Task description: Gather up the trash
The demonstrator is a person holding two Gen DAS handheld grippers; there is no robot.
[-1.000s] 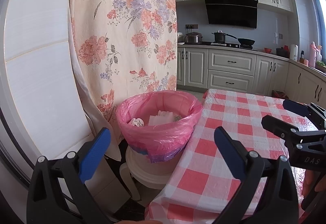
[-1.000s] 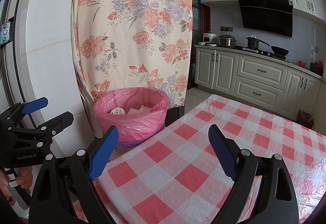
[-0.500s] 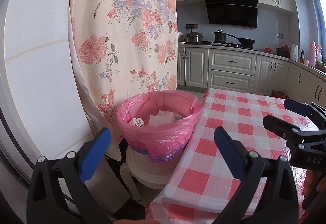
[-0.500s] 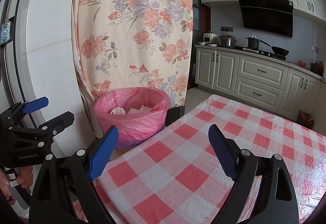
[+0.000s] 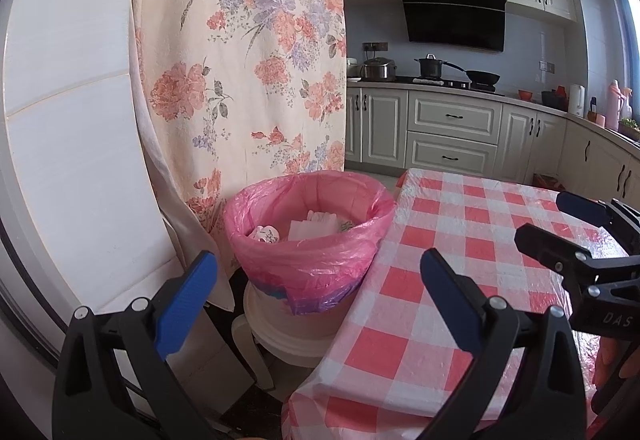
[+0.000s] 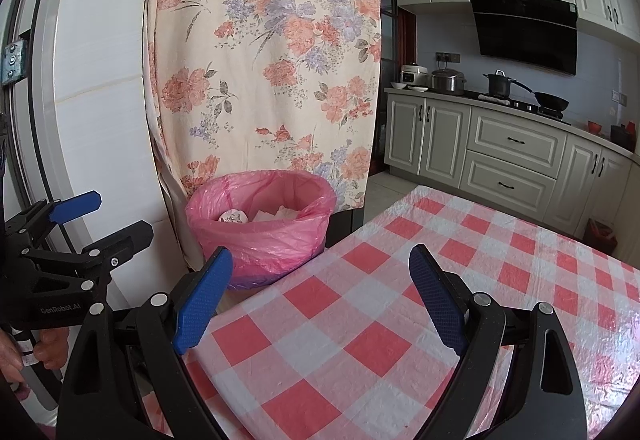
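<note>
The left claw (image 5: 318, 290) hung with its blue-padded fingers spread wide and nothing between them, aimed toward the trash bin (image 5: 310, 240). The right claw (image 6: 320, 296) was likewise spread apart and empty, poised over the checked worktop (image 6: 400, 320).

The bin stood upright just beside the worktop's near-left corner, its long axis vertical and its round mouth facing straight up. A pink liner (image 5: 320, 260) was folded over the rim and draped down the outside wall, with the bin's white base (image 5: 288, 336) showing beneath it. Inside lay white crumpled paper (image 5: 316, 226) and a small white patterned piece (image 5: 266, 234) toward the left side of the mouth; what sort of item that was could not be told.

Behind the bin hung a floral curtain (image 5: 240, 60), touching or nearly touching its rear rim. In the left view the right claw (image 5: 580, 236) appeared at the right edge above the red-and-white cloth; in the right view the left claw (image 6: 100, 216) sat at the left edge, beside the bin, its fingers also parted.
</note>
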